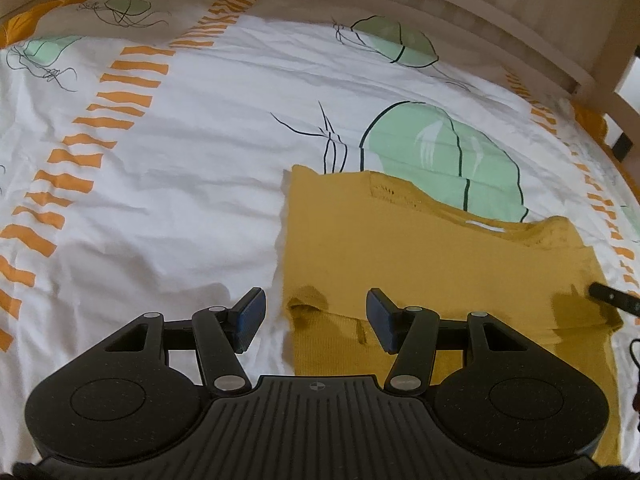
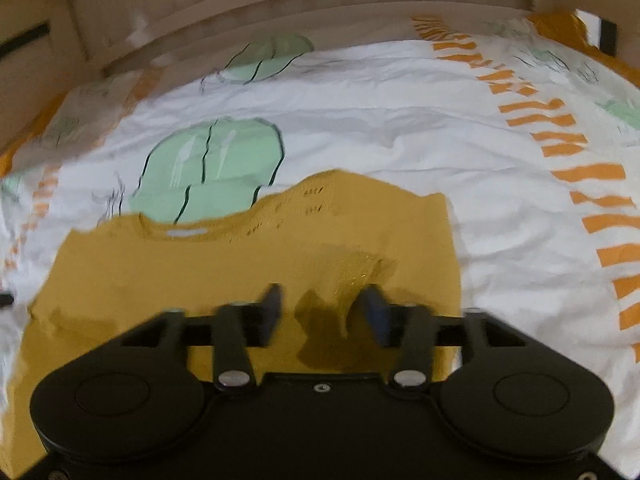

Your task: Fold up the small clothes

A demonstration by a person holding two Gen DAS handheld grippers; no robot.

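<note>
On the bed sheet [image 1: 168, 184] lies the yellow knit top [image 1: 400, 256], half folded. Both claws, left claw [image 1: 316, 320] and right claw [image 2: 320, 312], gape wide, holding nothing. A raised bump may flop and spoil the fold.

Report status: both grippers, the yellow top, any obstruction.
Left gripper open, empty, at the top's edge. Right gripper open over a raised fold. Yellow top part-folded on the bedsheet. Nothing in the way.

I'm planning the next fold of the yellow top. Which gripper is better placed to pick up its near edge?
Left. The left gripper brackets the yellow top at its rumpled near-left corner, fingers open. The right gripper sits open above flat mid-fabric, away from any edge.
</note>
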